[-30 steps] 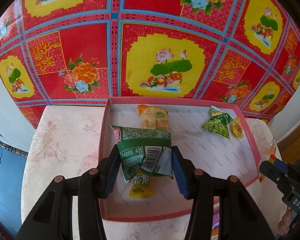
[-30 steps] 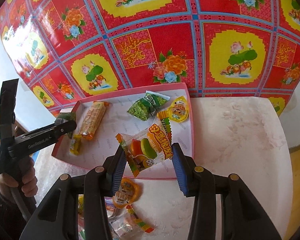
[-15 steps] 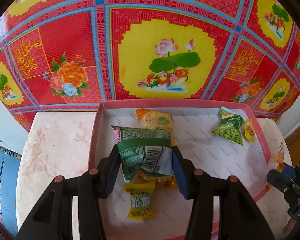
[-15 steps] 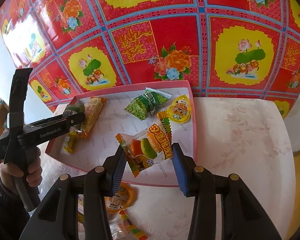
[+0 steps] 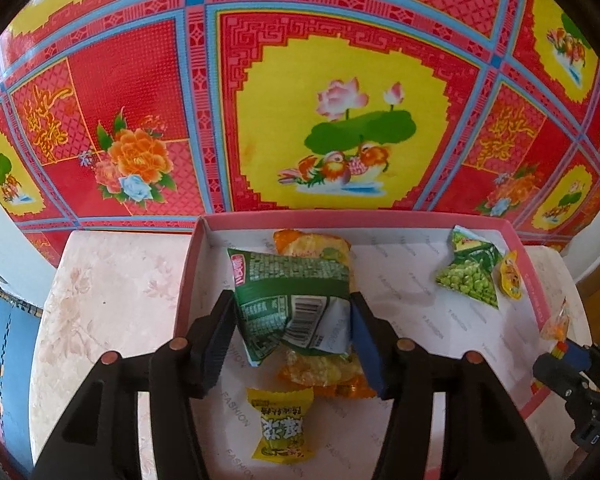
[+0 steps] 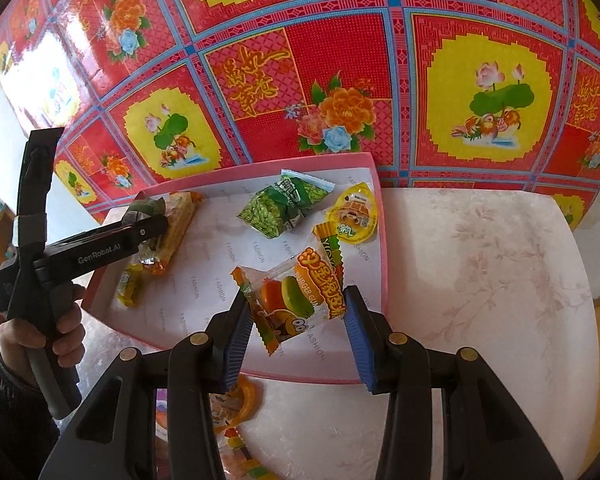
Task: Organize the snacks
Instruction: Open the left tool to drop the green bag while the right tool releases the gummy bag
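Our left tongs (image 5: 294,334) are spreading apart around the green snack packet (image 5: 292,300), which sits between the pads over the pink tray's (image 5: 400,216) left half. Our right tongs (image 6: 298,334) grip a burger gummy packet (image 6: 296,300) above the tray's near edge. Under the green packet lie a yellow wrapped candy (image 5: 282,426) and an orange snack bag (image 5: 312,246). Toward the tray's far right corner rest a green pea packet (image 5: 470,278) and a jelly cup (image 6: 354,212). The tray sits at the tabletop's (image 6: 480,260) far edge.
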Motion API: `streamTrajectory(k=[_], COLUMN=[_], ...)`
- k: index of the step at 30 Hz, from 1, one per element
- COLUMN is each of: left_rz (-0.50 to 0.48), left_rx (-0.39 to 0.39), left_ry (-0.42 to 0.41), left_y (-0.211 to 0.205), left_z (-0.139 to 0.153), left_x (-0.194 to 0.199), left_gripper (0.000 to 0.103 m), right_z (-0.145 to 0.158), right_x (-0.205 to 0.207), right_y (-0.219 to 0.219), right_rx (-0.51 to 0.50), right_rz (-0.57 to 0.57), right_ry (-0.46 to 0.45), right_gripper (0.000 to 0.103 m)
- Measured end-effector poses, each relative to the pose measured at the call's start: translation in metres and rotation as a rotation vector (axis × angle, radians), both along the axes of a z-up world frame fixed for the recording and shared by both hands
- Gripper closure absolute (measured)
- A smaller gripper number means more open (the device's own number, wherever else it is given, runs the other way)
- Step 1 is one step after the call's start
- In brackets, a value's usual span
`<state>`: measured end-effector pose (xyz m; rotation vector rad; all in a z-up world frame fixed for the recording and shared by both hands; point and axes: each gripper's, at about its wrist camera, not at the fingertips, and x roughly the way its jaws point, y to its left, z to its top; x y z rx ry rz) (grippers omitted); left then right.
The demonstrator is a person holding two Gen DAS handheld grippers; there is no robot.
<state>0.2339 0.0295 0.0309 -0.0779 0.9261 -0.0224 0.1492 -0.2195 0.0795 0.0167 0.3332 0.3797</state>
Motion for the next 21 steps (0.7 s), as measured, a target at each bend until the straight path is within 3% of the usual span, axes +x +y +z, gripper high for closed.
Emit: streamTrajectory(k=[21], left_rz=[0.010], left_rx=[-0.033], left_ry=[-0.040], left_y=[0.020], left_z=[0.025], left_x=[-0.019], left_gripper=[0.043], right_z=[0.003], right_x=[0.030], right_y=[0.012], right_rx=[-0.033], right_rz=[-0.006], right_ry=[0.005], right_gripper=[0.057])
